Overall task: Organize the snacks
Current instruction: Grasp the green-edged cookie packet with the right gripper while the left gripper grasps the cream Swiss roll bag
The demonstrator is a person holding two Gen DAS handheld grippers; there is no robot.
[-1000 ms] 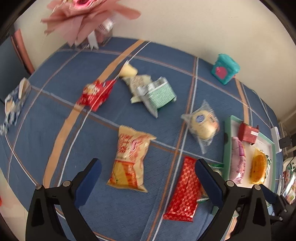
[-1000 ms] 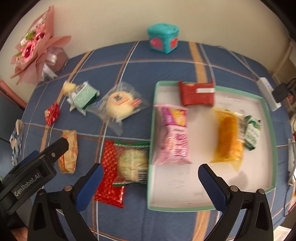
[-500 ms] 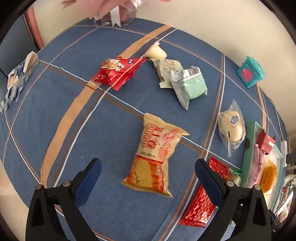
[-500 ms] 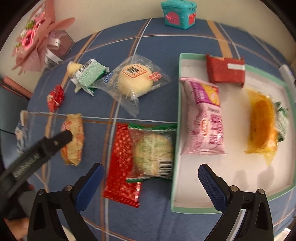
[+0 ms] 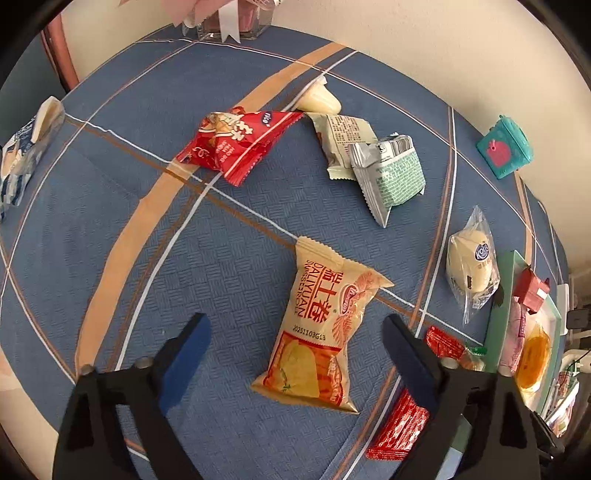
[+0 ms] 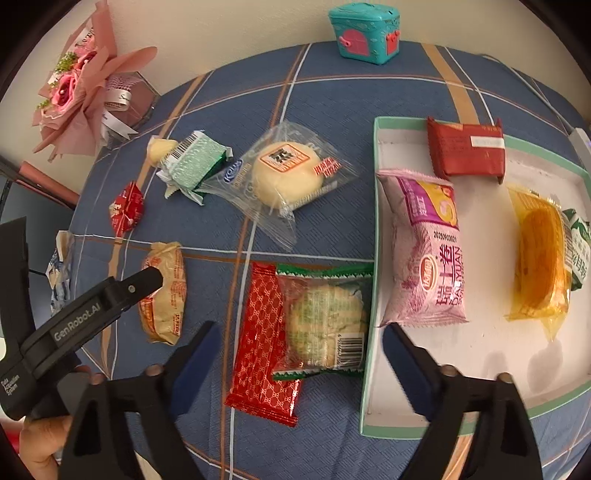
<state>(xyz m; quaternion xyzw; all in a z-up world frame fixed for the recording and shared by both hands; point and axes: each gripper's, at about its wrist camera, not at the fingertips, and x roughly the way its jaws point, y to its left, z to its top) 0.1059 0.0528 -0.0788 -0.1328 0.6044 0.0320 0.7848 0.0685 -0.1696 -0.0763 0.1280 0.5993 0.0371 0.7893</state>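
My left gripper [image 5: 295, 332] is open and empty, with its jaws on either side of a tan and orange Daliyuan roll pack [image 5: 321, 328], just above it. That pack also shows in the right wrist view [image 6: 164, 291]. My right gripper [image 6: 301, 345] is open and empty over a green-edged cookie pack [image 6: 325, 321] lying on a red patterned pack [image 6: 258, 347], beside the green-rimmed white tray [image 6: 369, 369]. The tray holds a pink roll pack [image 6: 428, 251], a red pack [image 6: 465, 149], an orange pack [image 6: 539, 254] and a green pack [image 6: 578, 251].
On the blue cloth lie a red snack bag [image 5: 232, 142], a mint-green wafer pack [image 5: 391, 177], a pale pack [image 5: 343, 136], a clear-wrapped bun [image 5: 469, 262] and a blue-white pack [image 5: 22, 155] at the left edge. A teal box [image 6: 365, 31] and pink bouquet [image 6: 77, 88] stand at the back.
My left gripper has moved forward and lower over the tan roll pack. My right gripper has moved closer to the cookie pack and the tray's left edge.
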